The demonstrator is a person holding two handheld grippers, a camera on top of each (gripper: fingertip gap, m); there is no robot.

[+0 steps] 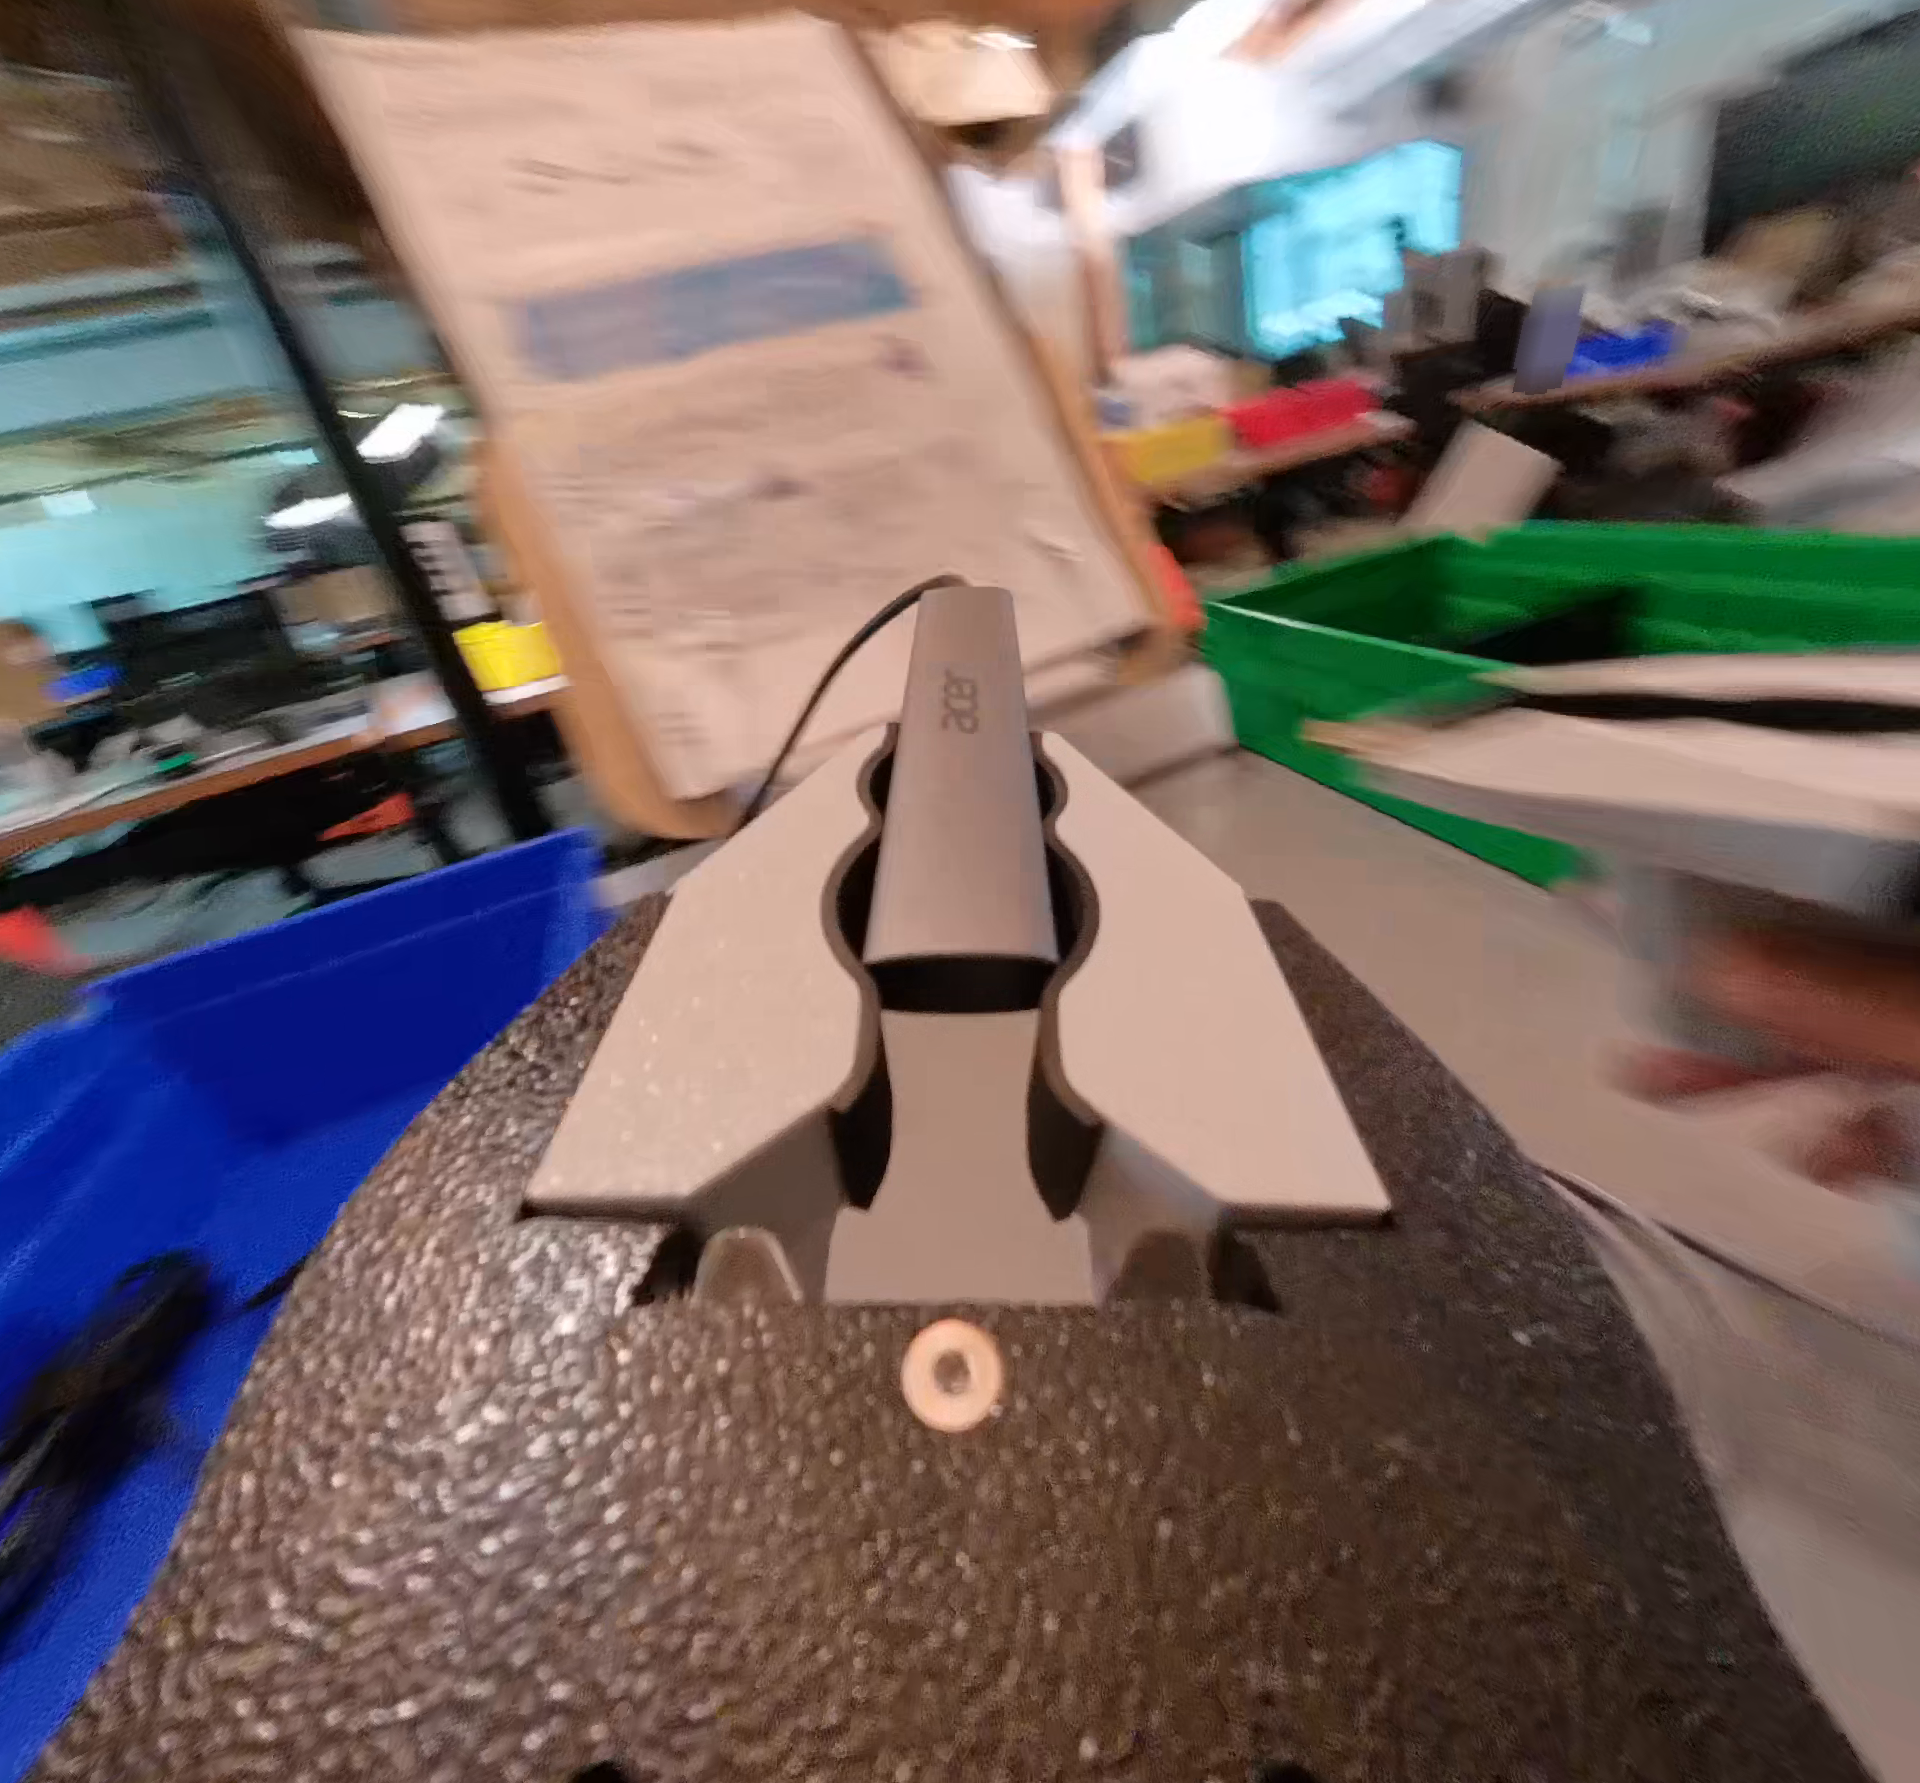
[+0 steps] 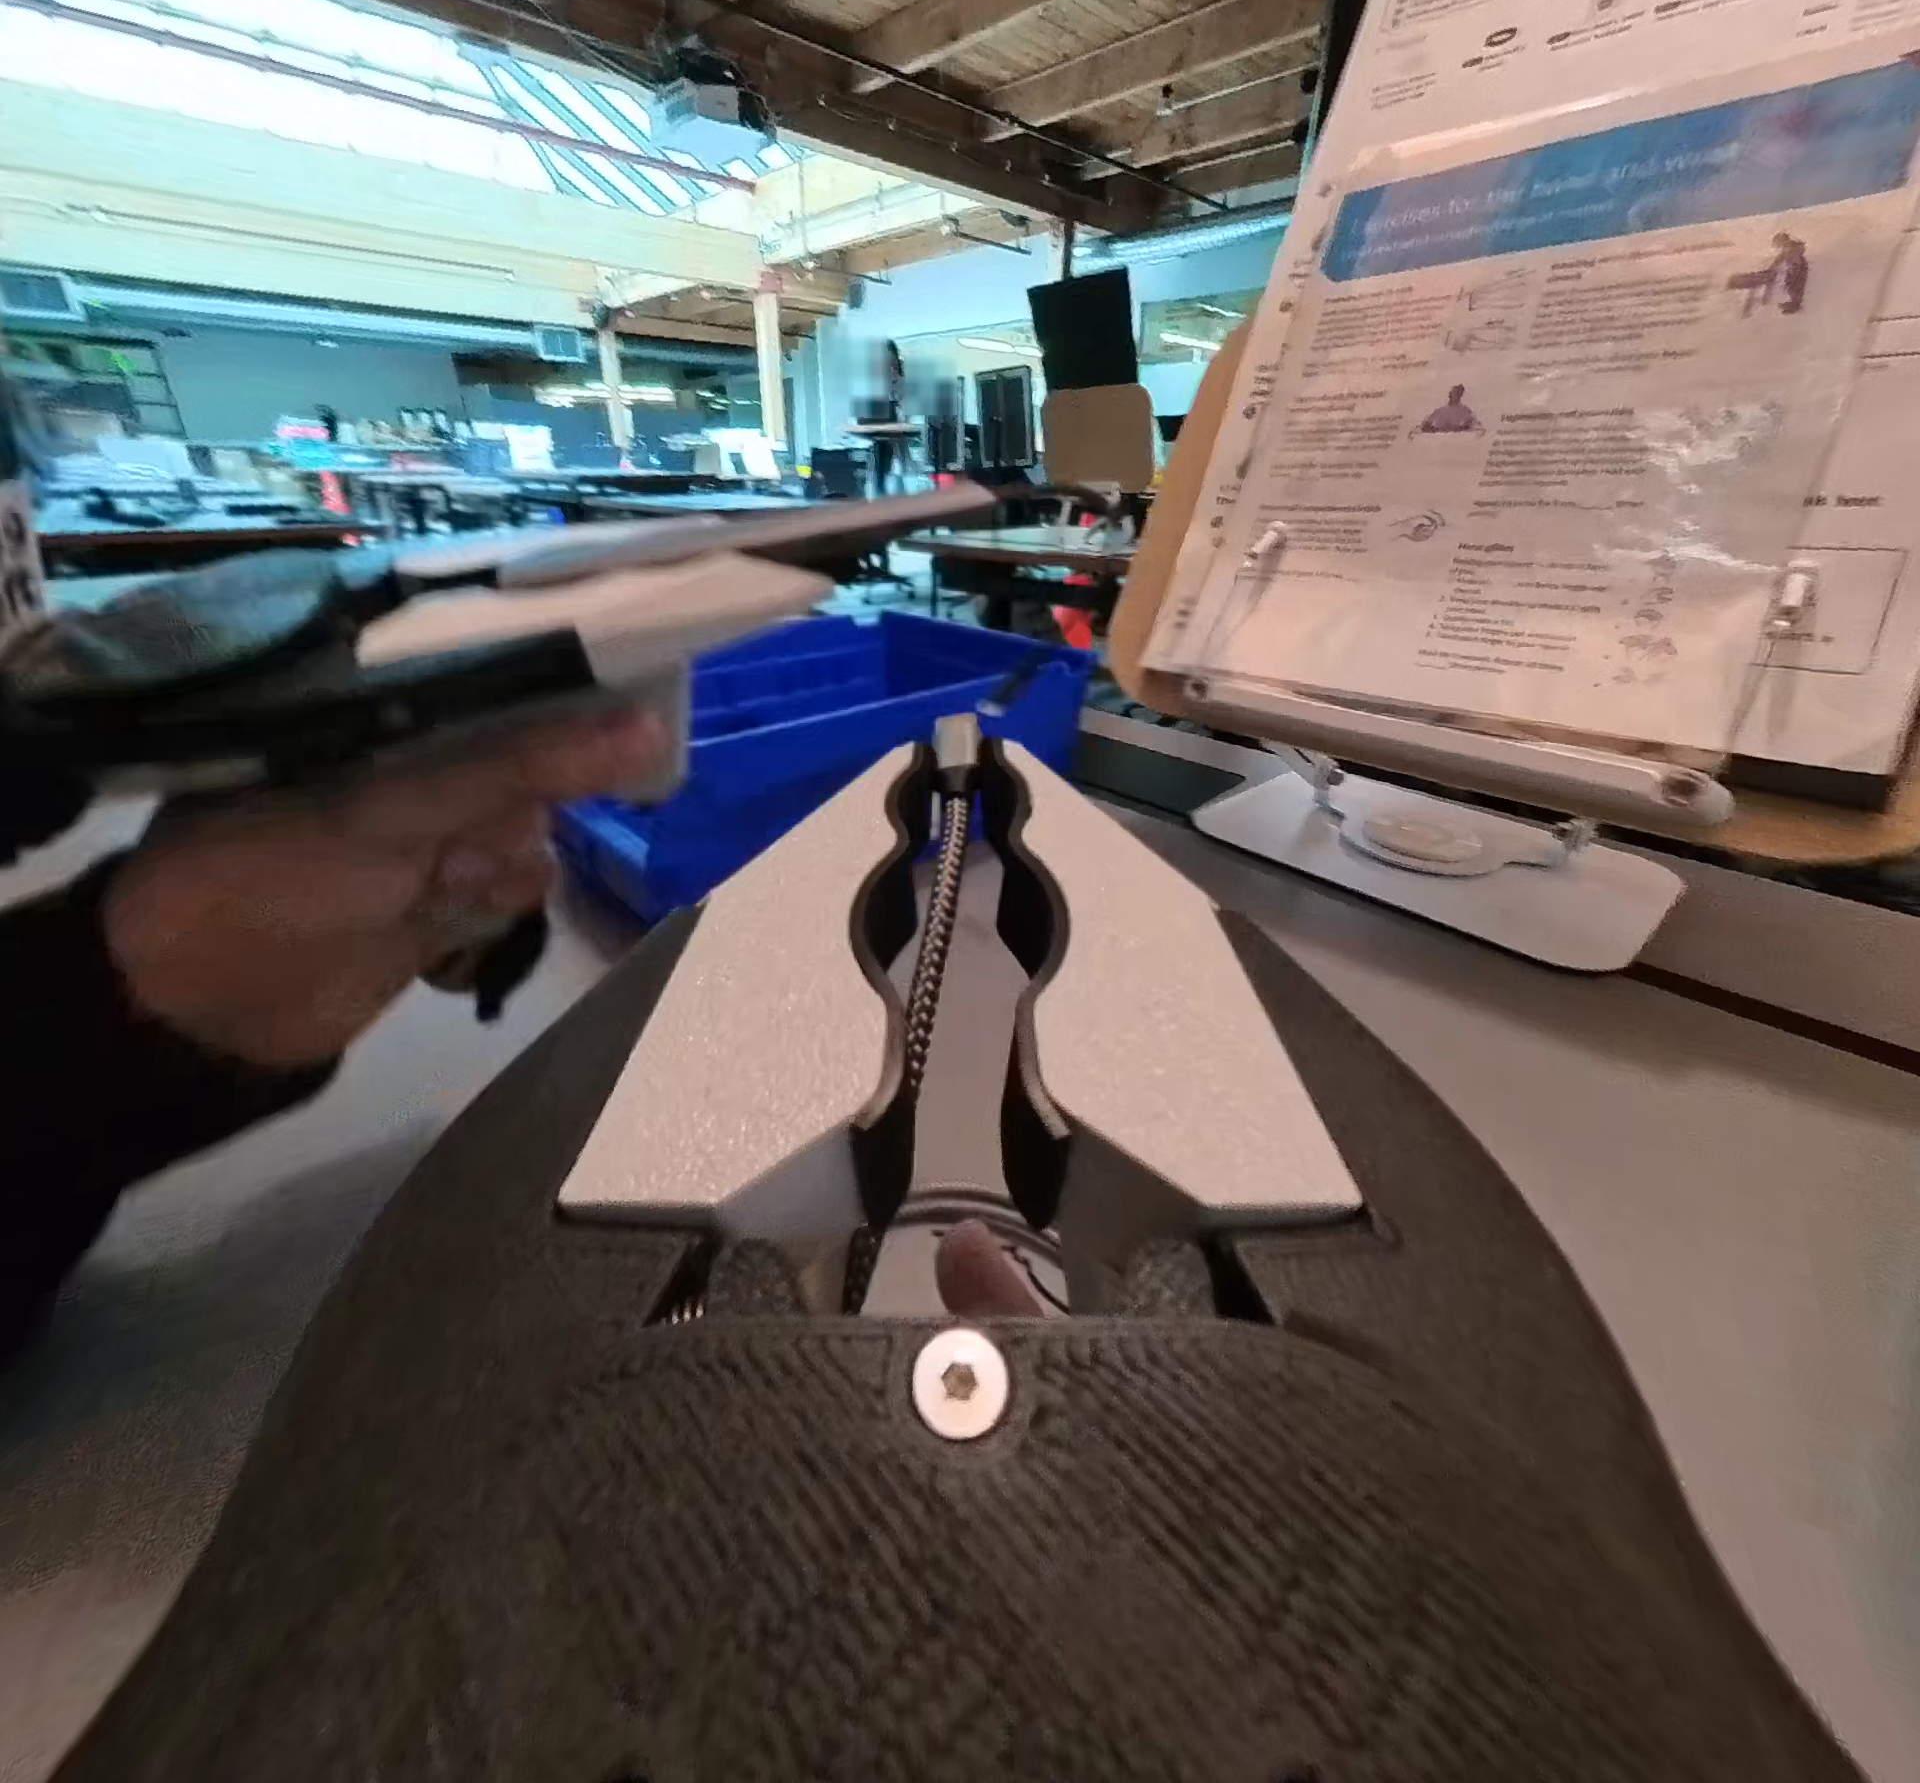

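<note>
My left gripper (image 1: 961, 746) is shut on a flat grey adapter (image 1: 961, 777) that sticks out past the fingertips, with a thin black cord (image 1: 821, 694) leaving its far end. My right gripper (image 2: 961, 757) is shut on a braided cable (image 2: 935, 912) just behind its silver plug (image 2: 951, 741), which points forward. The left gripper (image 2: 582, 590) also shows blurred at the left of the right wrist view, held in a hand (image 2: 312, 902). The right gripper (image 1: 1621, 746) shows blurred at the right of the left wrist view.
A blue bin (image 2: 831, 725) stands ahead on the grey table (image 2: 1455, 1162); it also shows in the left wrist view (image 1: 312, 1006). A green bin (image 1: 1455, 632) stands at the right. A stand with printed sheets (image 2: 1558, 403) is at the table's back edge. Workshop benches lie beyond. My hands' fingertips stand some 8 cm from each other.
</note>
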